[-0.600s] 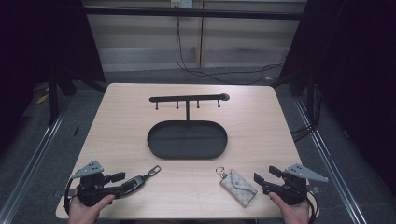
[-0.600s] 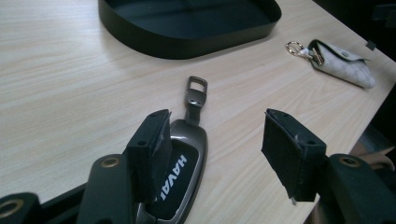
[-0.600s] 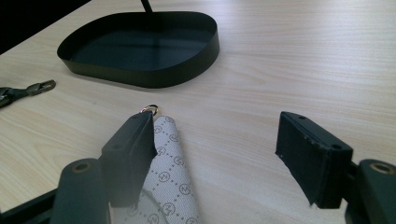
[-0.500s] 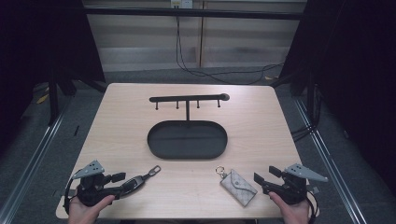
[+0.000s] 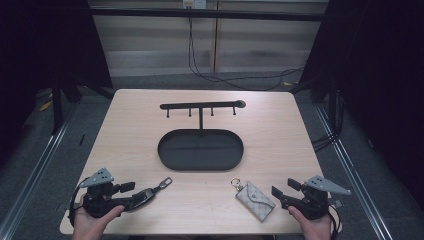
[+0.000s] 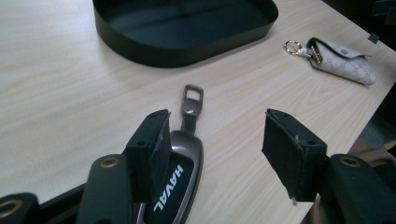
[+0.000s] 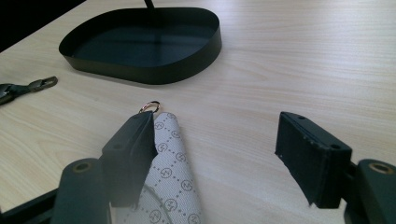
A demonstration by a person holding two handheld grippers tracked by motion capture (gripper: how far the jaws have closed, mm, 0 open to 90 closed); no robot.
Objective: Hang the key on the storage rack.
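High view | pale wood table (image 5: 150, 130), dark room | left claw (image 6: 212, 144) wide | right claw (image 7: 217, 156) wide

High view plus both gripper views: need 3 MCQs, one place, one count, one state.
1. Where does the patterned key pouch lie?
A. in the tray
B. on the table by the right gripper
C. on the rack

2. How many pegs hang under the key rack bar?
A. two
B. four
C. six

3. What state are the left gripper jaws in?
A. open, with the car key fob by one jaw
C. clamped on the tray
B. clamped on the pouch

Key: 1 B, it lies on bare wood ahead of that gripper; 2 B, four short pegs show; 3 A, a wide gap shows between the jaws.
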